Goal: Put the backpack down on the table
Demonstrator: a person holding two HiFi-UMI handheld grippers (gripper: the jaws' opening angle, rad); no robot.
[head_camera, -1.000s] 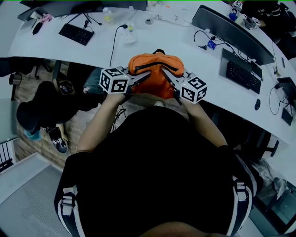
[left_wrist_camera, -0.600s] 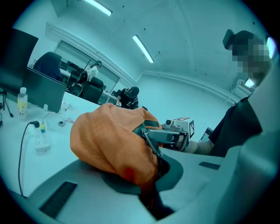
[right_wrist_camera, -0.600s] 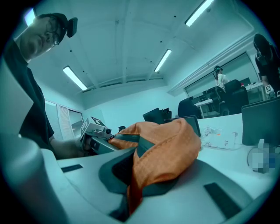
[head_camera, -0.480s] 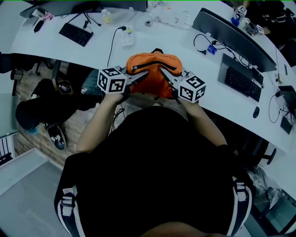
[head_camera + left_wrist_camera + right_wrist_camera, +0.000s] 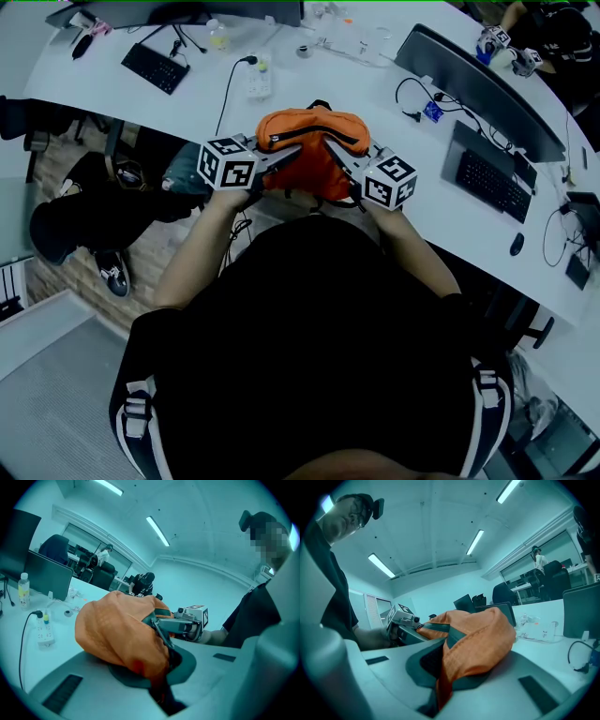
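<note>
The left tool (image 5: 287, 155) and right tool (image 5: 336, 156) are each clamping shut on a side fold of the orange backpack (image 5: 314, 131), seemingly soft and light, over the desk (image 5: 375, 89) edge.

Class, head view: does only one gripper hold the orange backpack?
No: the left gripper and right gripper both clamp the orange backpack, one on each side.

Orange cloth of the backpack (image 5: 314, 141) swallows the fingertips of the left gripper (image 5: 296, 152) and the right gripper (image 5: 330, 150) (in each gripper view too). Its underside sits out of sight behind the fingers (image 5: 93, 686), so contact with the bench (image 5: 187, 103) can't be told. The picture's top edge cuts off a monitor (image 5: 169, 11).
</note>
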